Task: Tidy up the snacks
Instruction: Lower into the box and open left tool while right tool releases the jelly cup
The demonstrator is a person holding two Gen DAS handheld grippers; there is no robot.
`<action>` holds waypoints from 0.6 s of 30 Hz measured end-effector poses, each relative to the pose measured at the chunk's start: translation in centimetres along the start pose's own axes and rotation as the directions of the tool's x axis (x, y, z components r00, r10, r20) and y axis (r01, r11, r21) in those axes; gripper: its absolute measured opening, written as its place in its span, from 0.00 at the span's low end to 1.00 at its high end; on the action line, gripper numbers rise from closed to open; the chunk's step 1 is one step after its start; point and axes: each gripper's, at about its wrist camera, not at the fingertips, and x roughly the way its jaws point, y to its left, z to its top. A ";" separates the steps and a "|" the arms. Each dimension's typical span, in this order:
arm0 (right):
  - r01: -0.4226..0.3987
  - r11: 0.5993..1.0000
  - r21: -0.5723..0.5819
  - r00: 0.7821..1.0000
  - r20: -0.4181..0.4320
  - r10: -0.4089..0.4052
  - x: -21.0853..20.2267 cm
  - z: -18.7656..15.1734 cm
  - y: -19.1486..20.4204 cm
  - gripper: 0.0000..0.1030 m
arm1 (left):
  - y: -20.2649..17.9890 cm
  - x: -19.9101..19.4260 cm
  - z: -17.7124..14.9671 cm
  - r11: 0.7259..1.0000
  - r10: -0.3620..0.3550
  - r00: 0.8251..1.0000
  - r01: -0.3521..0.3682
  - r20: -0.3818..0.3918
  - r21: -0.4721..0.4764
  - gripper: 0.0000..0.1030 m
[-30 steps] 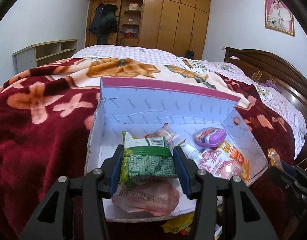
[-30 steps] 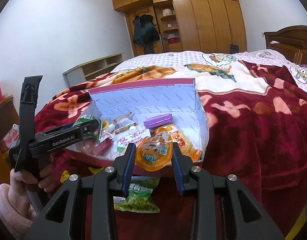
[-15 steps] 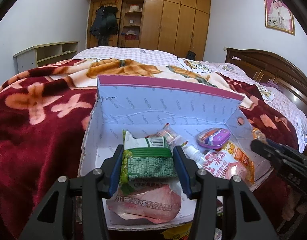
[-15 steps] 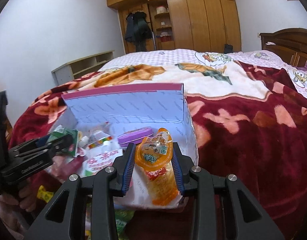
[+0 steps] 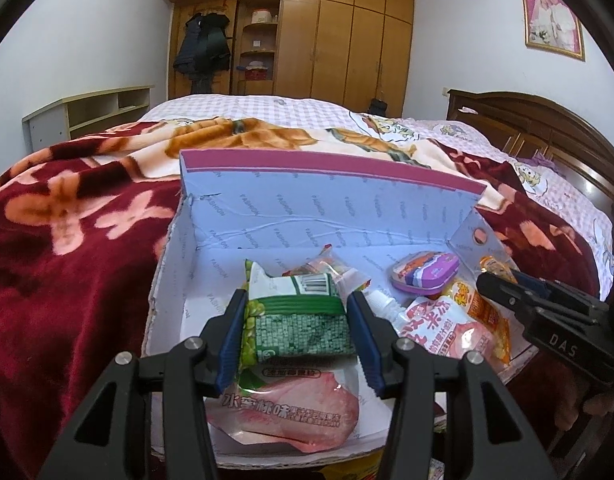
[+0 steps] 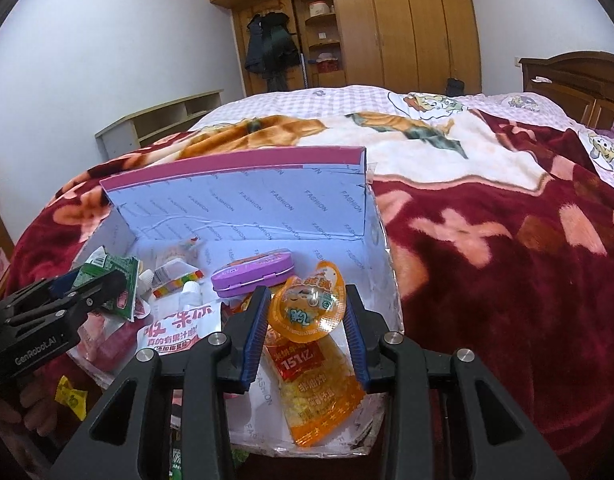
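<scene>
A light-blue cardboard box (image 5: pixel 307 208) (image 6: pixel 243 204) lies open on the bed. My left gripper (image 5: pixel 297 322) is shut on a green pea snack packet (image 5: pixel 299 320), held over the box's near left part above a pink peach pouch (image 5: pixel 287 412). My right gripper (image 6: pixel 305 312) is shut on a small orange jelly cup (image 6: pixel 307 304), over the box's near right corner, just above an orange-yellow snack bag (image 6: pixel 319 392). The left gripper with its green packet (image 6: pixel 111 280) shows at the left of the right wrist view, and the right gripper (image 5: pixel 503 284) at the right of the left wrist view.
Inside the box lie a purple tin (image 5: pixel 425 272) (image 6: pixel 253 274), a white-and-pink jelly drink pouch (image 5: pixel 443 324) (image 6: pixel 179 326) and a small clear candy pack (image 5: pixel 327 266). More packets (image 6: pixel 71 396) lie on the red floral blanket (image 6: pixel 507 260) before the box. A wooden headboard (image 5: pixel 547 128) stands right.
My right gripper has carried the orange jelly cup forward from in front of the box to over its near right corner. The left gripper and green packet have barely moved.
</scene>
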 end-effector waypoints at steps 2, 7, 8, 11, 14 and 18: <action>0.009 1.000 0.000 1.000 0.000 -0.009 0.1 0.0 0.0 0.36 | -0.1 0.0 0.0 1.000 0.002 1.000 -0.002 0.000 0.005 0.51; 0.001 1.000 0.017 1.000 0.011 -0.001 0.0 -0.1 0.0 0.36 | -0.5 0.1 -0.1 1.000 -0.012 1.000 0.012 -0.007 0.025 0.52; -0.002 1.000 0.022 1.000 0.013 0.001 -0.1 -0.1 -0.1 0.37 | -0.6 0.1 -0.1 0.999 -0.014 1.000 0.014 -0.007 0.029 0.52; -0.010 1.000 0.030 1.000 0.008 0.010 -0.1 0.0 -0.3 0.43 | -0.6 0.0 -0.1 0.999 -0.015 1.000 0.015 -0.007 0.031 0.56; -0.008 1.000 0.023 1.000 0.007 0.008 -0.3 0.2 -0.1 0.45 | -0.4 0.0 0.0 1.000 -0.010 1.000 0.010 -0.011 0.020 0.57; -0.022 0.999 0.045 1.000 0.005 0.022 -0.6 0.2 -0.4 0.49 | -0.4 -0.4 0.1 1.000 0.001 1.000 -0.001 -0.006 0.018 0.62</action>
